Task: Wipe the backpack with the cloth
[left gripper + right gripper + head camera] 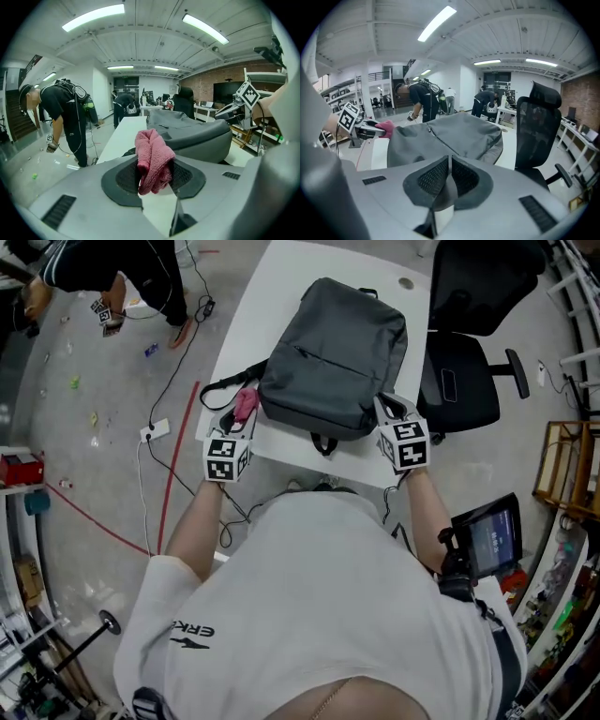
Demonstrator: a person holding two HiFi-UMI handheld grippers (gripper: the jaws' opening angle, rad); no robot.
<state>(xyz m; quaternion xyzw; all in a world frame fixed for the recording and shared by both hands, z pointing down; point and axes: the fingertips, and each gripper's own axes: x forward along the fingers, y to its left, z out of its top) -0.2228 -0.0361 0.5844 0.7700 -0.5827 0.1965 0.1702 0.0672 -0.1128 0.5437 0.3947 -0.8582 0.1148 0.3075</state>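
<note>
The pink cloth (152,159) is pinched as a loose bunch, so it may drag out of the grip once it rubs along the fabric. The grey backpack (333,357) lies flat on the white tabletop (281,277) with nothing pinning it down. A firm push could therefore slide it towards the far edge or towards the black office chair (469,381) just beside the tabletop. The black strap (225,385) trailing off the backpack's left side lies near the cloth and could snag it.

The left hand-held gripper (154,176) is clamped on the cloth, its jaws parted only by the wad's thickness. It sits at the backpack's near left corner, the cloth just beside the bag. The right hand-held gripper (449,176) has its jaws pressed together on nothing and points at the near right corner. Whether it touches the bag cannot be told. Both forearms reach forward from the person's body, flanking the backpack's near end.
</note>
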